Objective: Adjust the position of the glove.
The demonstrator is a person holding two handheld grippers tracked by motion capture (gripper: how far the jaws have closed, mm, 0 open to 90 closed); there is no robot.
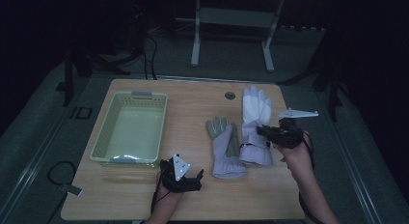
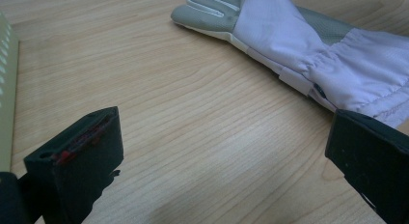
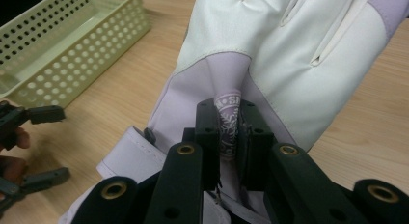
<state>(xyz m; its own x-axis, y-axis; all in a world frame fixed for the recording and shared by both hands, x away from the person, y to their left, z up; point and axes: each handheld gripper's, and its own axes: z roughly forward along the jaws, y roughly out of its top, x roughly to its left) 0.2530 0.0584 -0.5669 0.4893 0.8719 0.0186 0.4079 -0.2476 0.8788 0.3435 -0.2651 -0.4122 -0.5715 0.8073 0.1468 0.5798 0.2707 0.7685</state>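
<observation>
Two gloves lie side by side right of the table's middle. The white and lilac glove (image 1: pixel 255 119) lies fingers away from me; my right gripper (image 1: pixel 263 132) is shut on a raised fold of its lilac fabric (image 3: pixel 226 84) near the wrist. In the right gripper view the jaws (image 3: pixel 227 122) pinch that fold upright. The grey-palmed lilac glove (image 1: pixel 223 147) lies flat just left of it. My left gripper (image 1: pixel 195 178) stands open near the front edge, left of that glove's cuff (image 2: pixel 366 74), with bare wood between its jaws (image 2: pixel 226 151).
A pale green perforated basket (image 1: pixel 163 125) stands empty on the table's left half; its wall (image 3: pixel 72 64) is close to the left gripper (image 3: pixel 60 144). A cable grommet (image 1: pixel 230 95) sits at the table's far edge. A metal stand (image 1: pixel 231 21) is beyond the table.
</observation>
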